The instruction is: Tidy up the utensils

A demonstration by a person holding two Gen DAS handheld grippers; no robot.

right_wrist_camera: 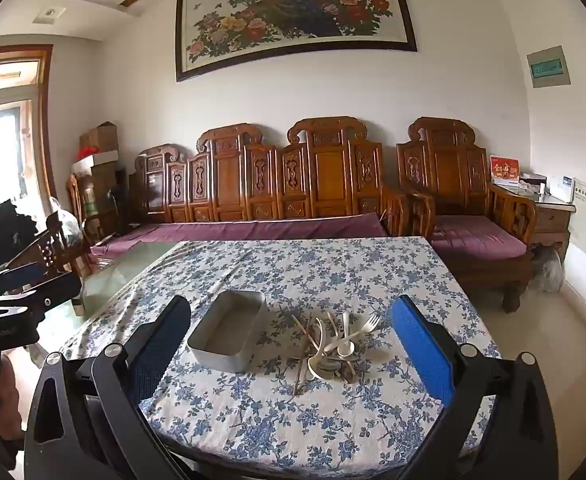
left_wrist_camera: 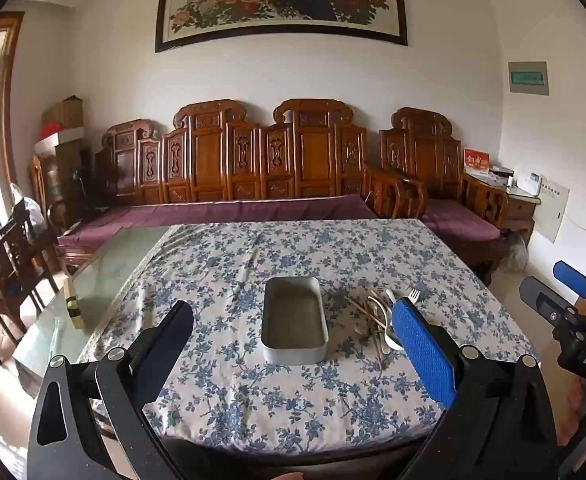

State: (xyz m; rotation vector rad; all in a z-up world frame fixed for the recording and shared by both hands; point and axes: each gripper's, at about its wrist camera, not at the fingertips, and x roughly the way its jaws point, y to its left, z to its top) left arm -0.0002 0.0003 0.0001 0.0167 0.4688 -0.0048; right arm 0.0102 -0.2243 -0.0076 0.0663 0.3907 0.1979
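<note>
A grey metal tin [left_wrist_camera: 294, 320] [right_wrist_camera: 228, 330] stands empty on the floral tablecloth. To its right lies a loose pile of utensils [right_wrist_camera: 333, 348] [left_wrist_camera: 375, 316]: white spoons, a white fork [right_wrist_camera: 371, 325] and wooden chopsticks [right_wrist_camera: 303, 356]. My left gripper [left_wrist_camera: 293, 344] is open and empty, held above the table's near edge in front of the tin. My right gripper [right_wrist_camera: 293, 344] is open and empty, held in front of the pile. Each gripper shows at the edge of the other's view.
The table [left_wrist_camera: 253, 412] has a blue floral cloth; bare glass [left_wrist_camera: 105, 276] shows on its left, with a small brush [left_wrist_camera: 72, 304] on it. A carved wooden sofa [left_wrist_camera: 253, 172] stands behind the table, chairs at left, a side table [right_wrist_camera: 549, 208] at right.
</note>
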